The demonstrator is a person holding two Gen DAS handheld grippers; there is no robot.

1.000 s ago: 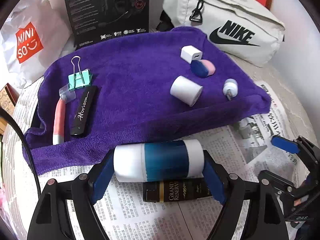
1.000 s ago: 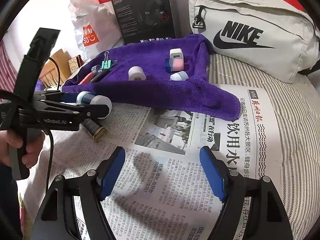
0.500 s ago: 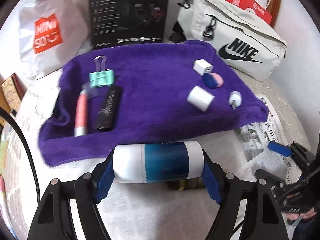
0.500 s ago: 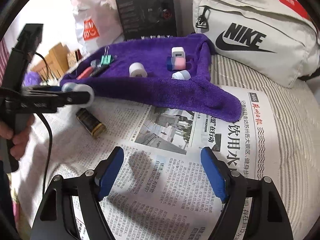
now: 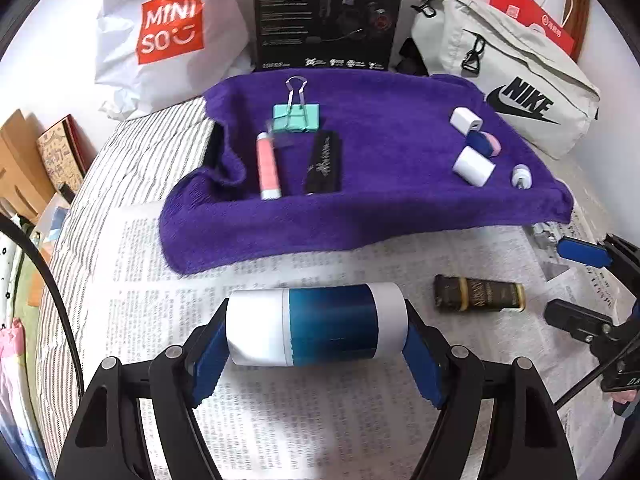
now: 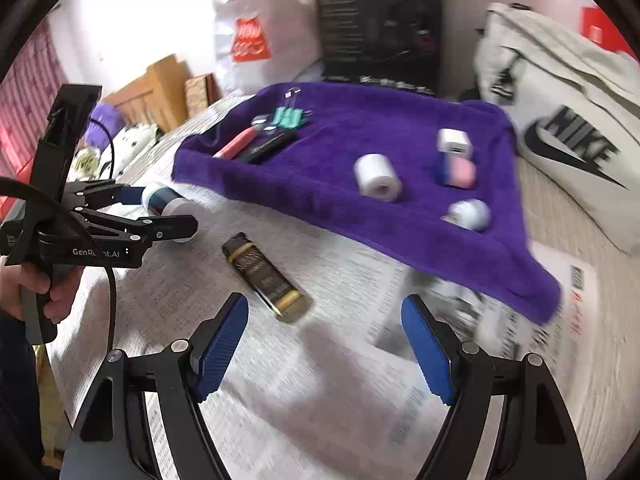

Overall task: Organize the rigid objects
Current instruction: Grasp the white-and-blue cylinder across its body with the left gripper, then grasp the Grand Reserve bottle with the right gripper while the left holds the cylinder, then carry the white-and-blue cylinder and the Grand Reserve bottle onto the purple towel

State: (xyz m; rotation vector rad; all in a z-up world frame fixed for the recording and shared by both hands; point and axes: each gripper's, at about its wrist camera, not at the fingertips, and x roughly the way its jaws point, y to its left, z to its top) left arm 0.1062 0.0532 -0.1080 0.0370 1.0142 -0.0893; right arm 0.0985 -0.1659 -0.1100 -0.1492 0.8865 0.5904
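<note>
My left gripper (image 5: 316, 330) is shut on a blue and white cylinder (image 5: 316, 326), held crosswise above the newspaper (image 5: 320, 420). In the right wrist view that cylinder (image 6: 164, 202) shows at the left, in the left gripper (image 6: 160, 212). A dark tube with gold bands (image 5: 478, 299) lies on the paper to its right. My right gripper (image 6: 324, 344) is open, with nothing between its pads; the dark tube (image 6: 266, 278) lies just ahead of them. The purple towel (image 5: 380, 208) carries a teal binder clip (image 5: 297, 117), a pink tube (image 5: 267, 166), a black bar (image 5: 325, 162) and several small white pieces.
Behind the towel stand a Miniso bag (image 5: 168, 36), a black box (image 5: 326, 16) and a grey Nike bag (image 5: 508, 84). Cardboard and books (image 5: 36, 160) sit at the left. A hand (image 6: 36, 292) grips the left gripper's handle. The right gripper's fingers (image 5: 580, 252) show at the left wrist view's right edge.
My left gripper has carried the cylinder leftwards, away from the dark tube that lay under it. The right gripper has swung left, so the dark tube now lies close ahead of its jaws.
</note>
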